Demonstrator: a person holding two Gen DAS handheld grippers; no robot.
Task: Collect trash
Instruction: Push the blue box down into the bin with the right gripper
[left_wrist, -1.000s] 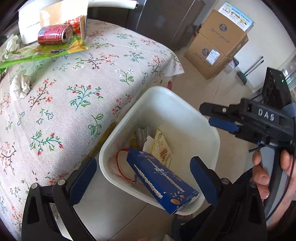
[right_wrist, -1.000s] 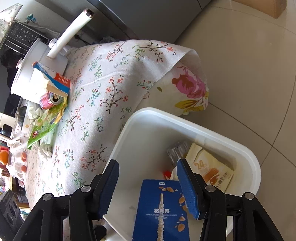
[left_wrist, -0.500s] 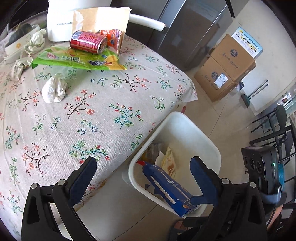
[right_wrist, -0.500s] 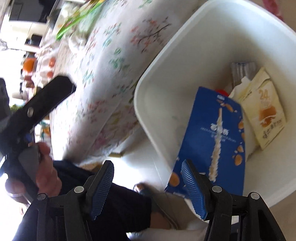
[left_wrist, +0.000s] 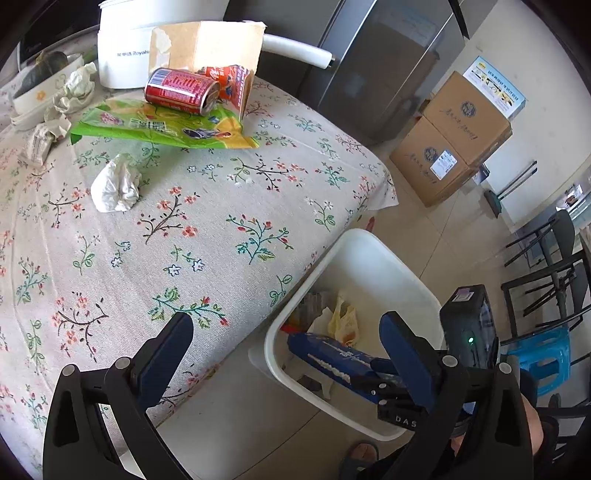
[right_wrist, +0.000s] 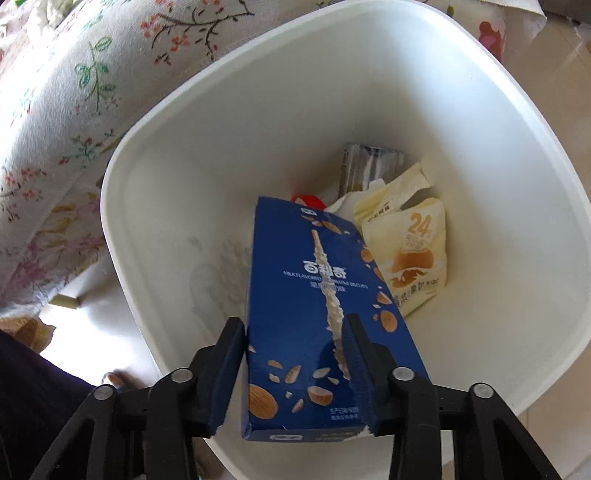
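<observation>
- Floral cloth covers the table (left_wrist: 207, 229) in the left wrist view, and the left gripper (left_wrist: 284, 354) hangs above its near edge with its blue pads spread wide and nothing between them.
- Trash lies at the far end of the table: a red drink can (left_wrist: 181, 90) on its side atop a green snack wrapper (left_wrist: 159, 125), a torn cardboard carton (left_wrist: 207, 46) behind them, and a crumpled white tissue (left_wrist: 116, 184) nearer the middle.
- On the floor just beside the table stands the white trash bin (left_wrist: 373, 251); the blue biscuit box (left_wrist: 332, 356) leans over its near rim, with the right gripper (left_wrist: 384, 391) at the box's lower end.
- From the right wrist view, the right gripper (right_wrist: 295, 354) has its two fingers closed against the sides of the blue biscuit box (right_wrist: 317, 295), gripping it near its lower end.
- The box tilts down into the white trash bin (right_wrist: 177, 155), its far end low inside.
- Beside the box in the bin lie a pale yellow bread wrapper (right_wrist: 413, 251) and a silvery wrapper (right_wrist: 369, 166); a red item (right_wrist: 310, 201) peeks from behind the box.
</observation>
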